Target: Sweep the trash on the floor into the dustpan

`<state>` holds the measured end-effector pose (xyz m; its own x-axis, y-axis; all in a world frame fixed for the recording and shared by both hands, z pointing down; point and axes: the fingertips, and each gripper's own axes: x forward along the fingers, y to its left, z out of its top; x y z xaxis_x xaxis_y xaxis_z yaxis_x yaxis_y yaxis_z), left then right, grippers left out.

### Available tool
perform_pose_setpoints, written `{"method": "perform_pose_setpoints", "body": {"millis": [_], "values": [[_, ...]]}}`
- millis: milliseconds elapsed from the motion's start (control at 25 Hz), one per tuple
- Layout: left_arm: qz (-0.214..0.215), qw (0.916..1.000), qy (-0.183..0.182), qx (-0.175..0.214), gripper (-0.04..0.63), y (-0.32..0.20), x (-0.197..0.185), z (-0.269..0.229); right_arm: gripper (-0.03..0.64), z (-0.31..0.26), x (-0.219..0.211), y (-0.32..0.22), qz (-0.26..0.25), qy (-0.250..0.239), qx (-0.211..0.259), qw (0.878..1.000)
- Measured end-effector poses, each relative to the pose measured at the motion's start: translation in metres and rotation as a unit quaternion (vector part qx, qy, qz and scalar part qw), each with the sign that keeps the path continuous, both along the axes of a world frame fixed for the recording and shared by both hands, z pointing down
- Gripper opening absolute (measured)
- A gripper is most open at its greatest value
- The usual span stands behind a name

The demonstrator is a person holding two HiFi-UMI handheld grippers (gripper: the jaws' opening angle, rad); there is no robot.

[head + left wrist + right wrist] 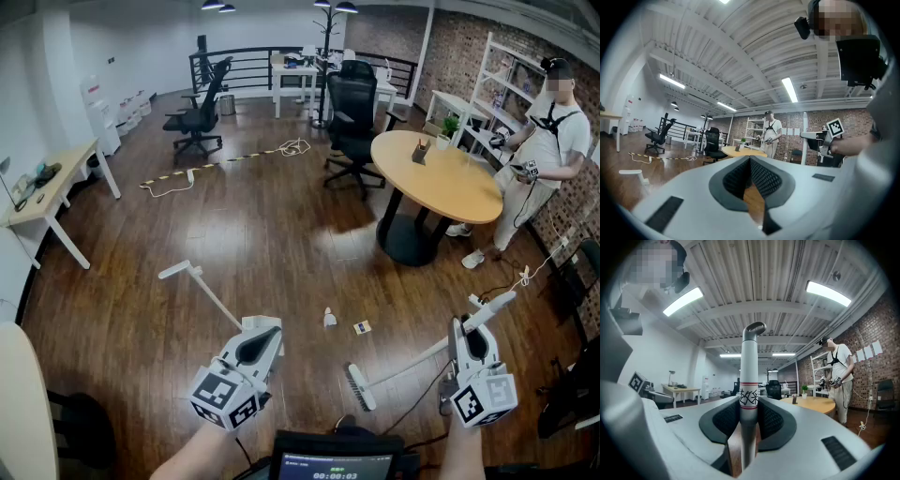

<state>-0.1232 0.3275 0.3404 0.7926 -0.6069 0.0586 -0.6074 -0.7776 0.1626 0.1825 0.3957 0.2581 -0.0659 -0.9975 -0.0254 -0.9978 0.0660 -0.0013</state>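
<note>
Gripper check: right gripper (749, 403) clenched on broom handle (750, 363), left gripper (750, 161) closed with nothing seen between, dustpan handle (202, 289) beside it; trash (329, 319) lies unswept on floor (262, 234) just beyond broom head (360, 387), so sweeping looks barely begun.

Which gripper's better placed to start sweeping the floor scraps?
Right. The right gripper is clamped on the white long-handled broom, its brush head near the small paper scraps; the left gripper holds nothing.
</note>
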Motion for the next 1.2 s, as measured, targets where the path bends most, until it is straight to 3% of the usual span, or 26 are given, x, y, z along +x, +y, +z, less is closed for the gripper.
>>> {"method": "perform_pose_setpoints", "body": {"millis": [240, 640, 880, 1040, 1200], "values": [[-0.012, 0.9999, -0.004, -0.009, 0.014, -0.06, 0.023, -0.008, 0.11, -0.011, 0.007, -0.057, -0.018, -0.009, 0.003, 1.0], [-0.034, 0.9992, -0.019, -0.008, 0.015, -0.147, 0.118, -0.024, 0.11, -0.024, 0.065, -0.149, -0.085, -0.023, 0.015, 0.996], [-0.043, 0.9977, -0.052, 0.01, 0.015, -0.201, 0.181, -0.014, 0.11, -0.019, 0.114, -0.215, -0.1, -0.017, 0.024, 0.995], [-0.051, 0.9978, -0.042, 0.001, 0.015, -0.241, 0.181, -0.015, 0.11, -0.018, 0.114, -0.258, -0.1, -0.015, 0.025, 0.995], [-0.03, 0.9988, -0.038, -0.006, 0.015, -0.282, 0.172, -0.004, 0.11, -0.01, 0.111, -0.306, -0.084, -0.007, 0.028, 0.996]]}}
